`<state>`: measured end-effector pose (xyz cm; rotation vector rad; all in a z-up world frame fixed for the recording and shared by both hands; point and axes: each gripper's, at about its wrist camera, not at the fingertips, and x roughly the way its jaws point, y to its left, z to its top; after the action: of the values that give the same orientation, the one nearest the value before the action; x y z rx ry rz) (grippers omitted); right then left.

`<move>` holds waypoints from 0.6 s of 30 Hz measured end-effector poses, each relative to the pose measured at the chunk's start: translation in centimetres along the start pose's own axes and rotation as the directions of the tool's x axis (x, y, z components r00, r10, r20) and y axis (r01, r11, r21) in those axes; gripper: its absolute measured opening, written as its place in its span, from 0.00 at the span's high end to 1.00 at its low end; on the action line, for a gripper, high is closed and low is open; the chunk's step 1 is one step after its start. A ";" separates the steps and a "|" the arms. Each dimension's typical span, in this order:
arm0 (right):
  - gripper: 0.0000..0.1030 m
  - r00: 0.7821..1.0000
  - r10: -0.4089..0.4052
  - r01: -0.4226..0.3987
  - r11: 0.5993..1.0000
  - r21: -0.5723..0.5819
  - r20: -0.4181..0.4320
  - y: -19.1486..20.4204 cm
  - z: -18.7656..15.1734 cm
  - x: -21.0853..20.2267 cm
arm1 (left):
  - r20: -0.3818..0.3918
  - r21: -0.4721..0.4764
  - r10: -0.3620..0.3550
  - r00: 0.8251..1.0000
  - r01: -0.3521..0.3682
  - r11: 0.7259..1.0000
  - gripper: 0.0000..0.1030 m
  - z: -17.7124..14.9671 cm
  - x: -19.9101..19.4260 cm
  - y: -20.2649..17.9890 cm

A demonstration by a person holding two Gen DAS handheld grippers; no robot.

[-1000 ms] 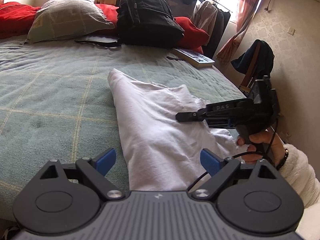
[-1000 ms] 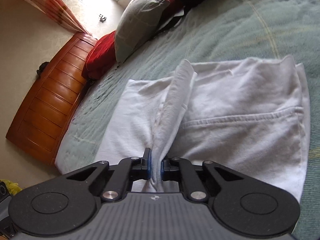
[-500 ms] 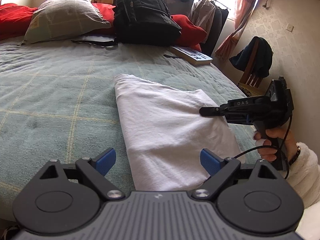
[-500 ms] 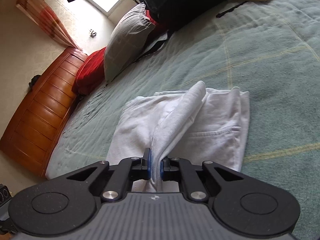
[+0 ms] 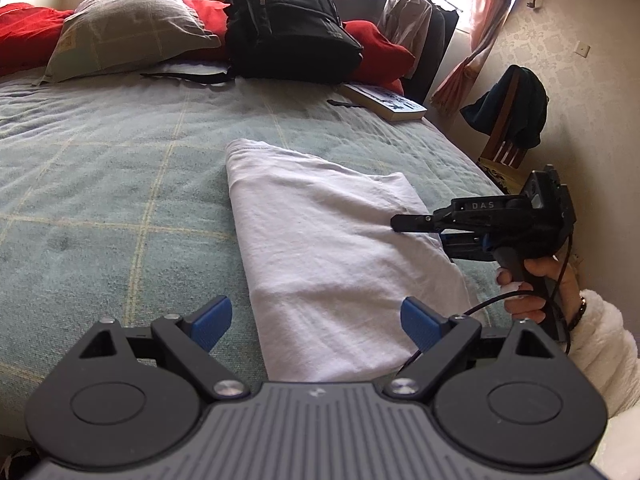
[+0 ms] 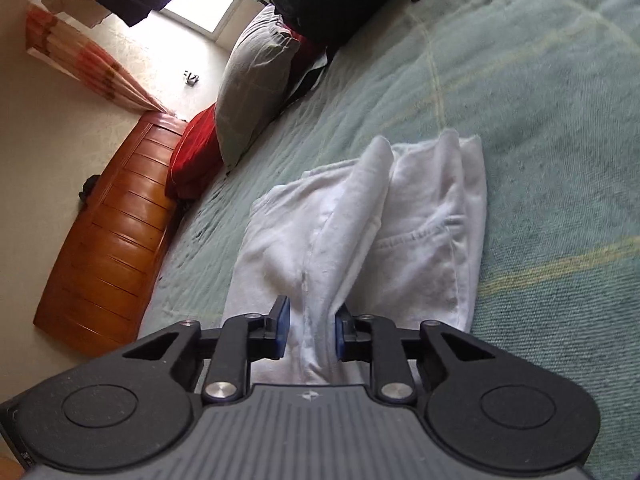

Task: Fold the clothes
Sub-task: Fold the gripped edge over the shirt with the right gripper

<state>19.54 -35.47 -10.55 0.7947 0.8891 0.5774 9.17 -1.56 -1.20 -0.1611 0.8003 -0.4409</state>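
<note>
left claw (image 5: 316,318) wide open, empty; right claw (image 6: 308,330) part-open, seemingly loose around white garment (image 6: 360,232)

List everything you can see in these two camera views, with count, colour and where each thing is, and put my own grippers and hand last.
white garment: 1, white, folded on the bed, a raised fold between the right gripper's pads
bed cover: 1, green with pale yellow lines, under the garment
pillow: 1, grey-beige, at the head of the bed
red cushions: at least 2, red, behind pillow and backpack
backpack: 1, black, beside the pillow
book: 1, pale cover, near the bed's far right edge
chair: 1, wooden, draped with dark clothing, by the wall
wooden chest: 1, orange-brown, beside the bed
curtain: orange-pink, by the window
left gripper: open, above the garment's near end
right gripper: partly open around the fold
right hand: on the gripper handle
</note>
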 end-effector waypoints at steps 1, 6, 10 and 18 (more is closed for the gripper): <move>0.74 1.000 0.015 -0.015 1.000 0.004 -0.001 -0.2 -0.1 0.4 | -0.003 0.000 0.002 1.000 -0.002 1.000 0.11 0.0 0.1 0.0; 0.91 0.999 -0.027 0.030 0.997 -0.064 0.042 0.8 -0.4 0.5 | -0.012 0.008 0.005 1.000 -0.005 1.000 0.11 0.0 0.4 -0.3; 0.91 0.993 -0.093 0.102 0.986 -0.133 0.072 2.5 -0.3 -0.6 | -0.012 0.007 0.007 1.000 -0.007 1.000 0.11 -0.1 0.4 -0.3; 0.91 0.987 -0.149 0.153 0.985 -0.076 0.056 0.5 0.6 -1.6 | -0.021 0.015 0.002 1.000 -0.001 1.000 0.11 -0.2 0.6 -0.4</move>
<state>19.21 -36.60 -9.21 0.6601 0.8661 0.4548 9.31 -2.21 -1.60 -0.1425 0.8174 -0.4475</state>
